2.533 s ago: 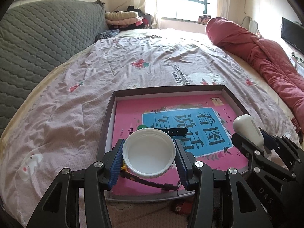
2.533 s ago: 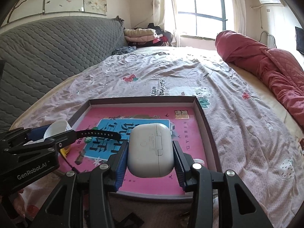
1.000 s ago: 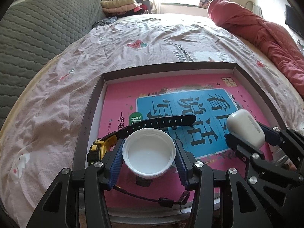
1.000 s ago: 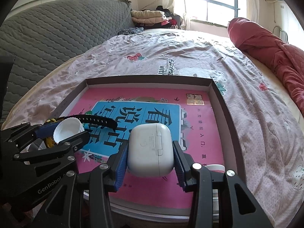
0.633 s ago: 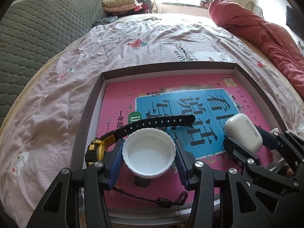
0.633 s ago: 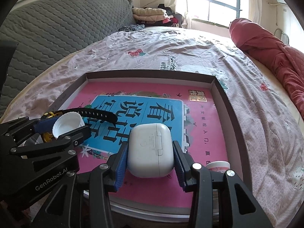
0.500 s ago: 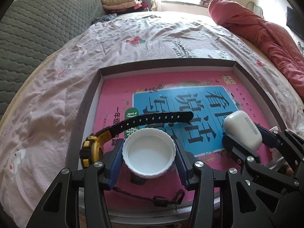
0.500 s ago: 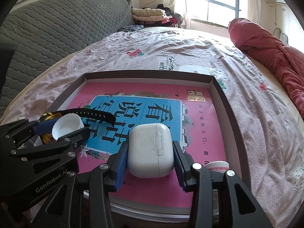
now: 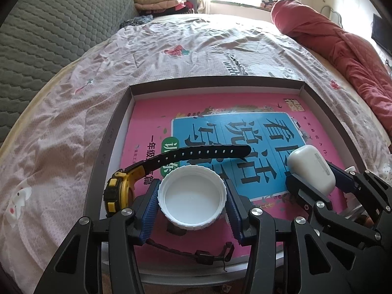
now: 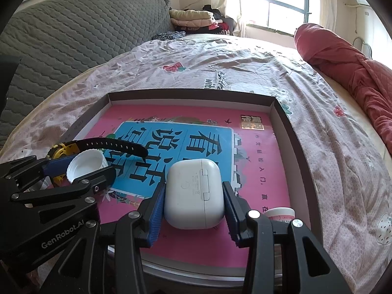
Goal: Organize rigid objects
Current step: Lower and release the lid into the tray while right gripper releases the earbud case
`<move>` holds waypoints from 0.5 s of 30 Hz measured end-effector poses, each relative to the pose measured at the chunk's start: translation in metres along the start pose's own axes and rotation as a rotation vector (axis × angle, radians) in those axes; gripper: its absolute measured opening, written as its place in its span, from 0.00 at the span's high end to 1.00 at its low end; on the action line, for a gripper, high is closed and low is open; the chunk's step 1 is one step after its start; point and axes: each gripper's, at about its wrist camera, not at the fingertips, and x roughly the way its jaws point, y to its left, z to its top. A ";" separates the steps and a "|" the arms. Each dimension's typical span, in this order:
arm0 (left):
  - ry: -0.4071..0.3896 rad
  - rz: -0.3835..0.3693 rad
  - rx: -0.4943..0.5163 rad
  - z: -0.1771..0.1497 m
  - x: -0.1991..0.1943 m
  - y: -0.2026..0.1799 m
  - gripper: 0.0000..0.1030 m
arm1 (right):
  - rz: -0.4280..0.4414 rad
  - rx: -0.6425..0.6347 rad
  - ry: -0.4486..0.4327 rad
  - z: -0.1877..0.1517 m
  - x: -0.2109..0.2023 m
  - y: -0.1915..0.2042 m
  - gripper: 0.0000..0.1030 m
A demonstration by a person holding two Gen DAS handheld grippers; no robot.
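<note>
My left gripper (image 9: 192, 202) is shut on a white ribbed bottle cap (image 9: 192, 201), open side up, held low over the near left of a dark-rimmed tray (image 9: 115, 132) lined with a pink book. My right gripper (image 10: 193, 196) is shut on a white earbuds case (image 10: 193, 192) over the tray's near middle; the case also shows in the left wrist view (image 9: 311, 169). A yellow watch (image 9: 117, 191) with a black strap lies in the tray just left of the cap. The cap also shows in the right wrist view (image 10: 84, 165).
The tray sits on a pink patterned bedsheet (image 9: 196, 49). A small white jar with a pink label (image 10: 280, 214) stands at the tray's near right. A thin black cable (image 9: 196, 252) lies at the tray's near edge. A red quilt (image 9: 330, 39) lies right, a grey headboard (image 9: 49, 31) left.
Both grippers have moved forward over the tray and lower toward it, each still holding its object. The watch now shows fully beside the cap.
</note>
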 end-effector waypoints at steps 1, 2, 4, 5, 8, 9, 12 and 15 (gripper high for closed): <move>0.001 0.000 -0.003 0.000 0.000 0.001 0.50 | -0.006 0.001 0.003 0.000 0.000 -0.001 0.57; 0.004 -0.002 -0.005 0.000 -0.001 0.001 0.50 | -0.010 -0.001 0.005 0.000 0.001 -0.001 0.57; 0.004 -0.001 -0.011 -0.001 -0.001 0.002 0.50 | -0.023 -0.007 0.012 0.001 0.002 -0.002 0.57; 0.007 0.000 -0.012 -0.001 -0.001 0.003 0.50 | -0.025 -0.010 0.015 0.001 0.003 -0.002 0.57; 0.008 0.002 -0.015 -0.001 -0.003 0.003 0.50 | -0.024 -0.007 0.014 0.000 0.003 -0.002 0.57; 0.008 0.001 -0.016 -0.001 -0.003 0.004 0.50 | -0.020 -0.004 0.012 0.001 0.002 -0.002 0.57; 0.008 0.000 -0.018 -0.001 -0.003 0.004 0.50 | 0.005 0.019 0.003 0.001 0.001 -0.005 0.57; 0.006 -0.003 -0.019 -0.001 -0.004 0.005 0.50 | 0.012 0.026 0.000 0.001 0.001 -0.008 0.56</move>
